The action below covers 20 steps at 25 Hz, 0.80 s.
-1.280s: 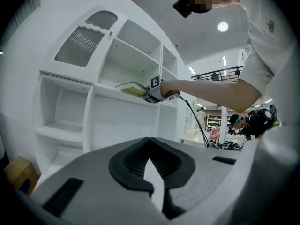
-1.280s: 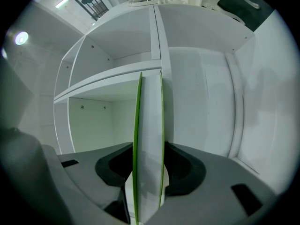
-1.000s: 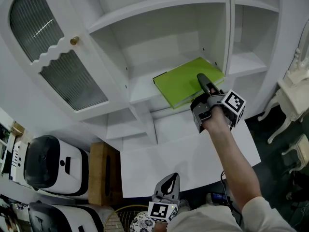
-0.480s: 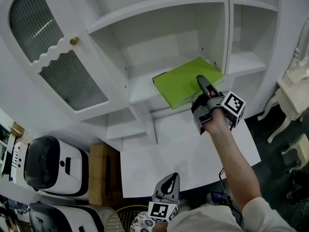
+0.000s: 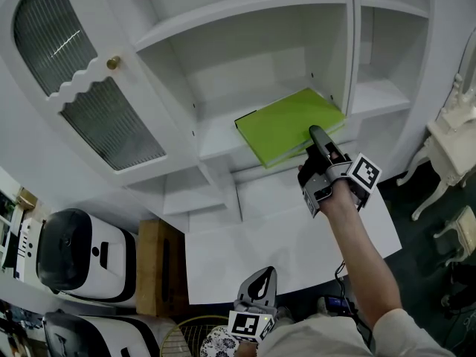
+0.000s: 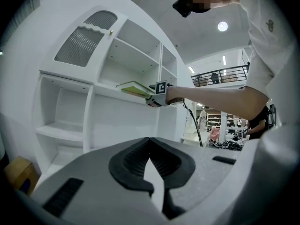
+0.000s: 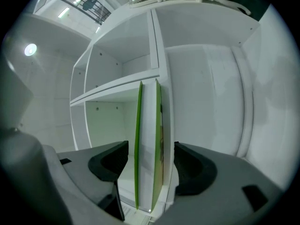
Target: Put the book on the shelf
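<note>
**Now that the book point(image 5: 286, 125) lies on the shelf point(image 5: 214, 141), your right claw point(image 5: 320, 140) stands wide**

While your left claw point(image 5: 256, 280) hangs low by your body, at the near edge of the white table point(image 5: 297, 244), its jaws are pressed together on nothing. It is probably parked there because one claw is enough for a thin book.

Farther out, your right arm reaches over the table to the shelf. The right claw's jaws have just been opening and are spread wide. The book's near edge sits between them, but neither pad touches it.

Beyond that, the green book lies flat on the shelf. Its near corner juts a little past the shelf's front edge, which likely left you room for the grip.

Only the right gripper view shows the gap on each side of the book, because in the head view the claw itself covers that spot. The head view alone shows the overhang, and the left gripper view gives you the reach from the side.
</note>
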Each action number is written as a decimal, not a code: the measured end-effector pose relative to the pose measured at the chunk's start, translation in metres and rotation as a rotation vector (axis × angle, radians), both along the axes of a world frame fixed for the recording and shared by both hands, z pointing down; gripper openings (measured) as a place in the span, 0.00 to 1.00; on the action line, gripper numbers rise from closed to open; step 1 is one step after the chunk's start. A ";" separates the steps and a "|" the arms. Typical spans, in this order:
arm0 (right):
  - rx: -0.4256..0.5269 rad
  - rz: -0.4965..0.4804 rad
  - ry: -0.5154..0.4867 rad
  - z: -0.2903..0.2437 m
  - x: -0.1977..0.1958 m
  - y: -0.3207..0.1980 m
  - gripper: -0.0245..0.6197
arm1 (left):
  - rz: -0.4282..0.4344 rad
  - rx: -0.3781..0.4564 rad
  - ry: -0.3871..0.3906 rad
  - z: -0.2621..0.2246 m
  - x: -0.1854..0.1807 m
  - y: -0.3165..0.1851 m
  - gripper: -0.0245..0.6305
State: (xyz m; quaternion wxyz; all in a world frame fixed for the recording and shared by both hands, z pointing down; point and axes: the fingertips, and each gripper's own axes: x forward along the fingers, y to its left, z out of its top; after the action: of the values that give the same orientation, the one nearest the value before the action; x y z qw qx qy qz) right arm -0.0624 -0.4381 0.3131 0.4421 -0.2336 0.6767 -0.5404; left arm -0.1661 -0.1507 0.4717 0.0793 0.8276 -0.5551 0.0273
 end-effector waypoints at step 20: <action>0.119 -0.045 0.180 -0.003 0.007 0.046 0.06 | 0.014 0.002 0.000 0.001 0.011 -0.001 0.04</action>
State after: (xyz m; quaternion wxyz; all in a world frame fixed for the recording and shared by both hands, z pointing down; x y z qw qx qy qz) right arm -0.0554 -0.3922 0.3097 0.3802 -0.2394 0.7496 -0.4860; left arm -0.1548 -0.1514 0.4727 0.0782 0.8316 -0.5491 0.0273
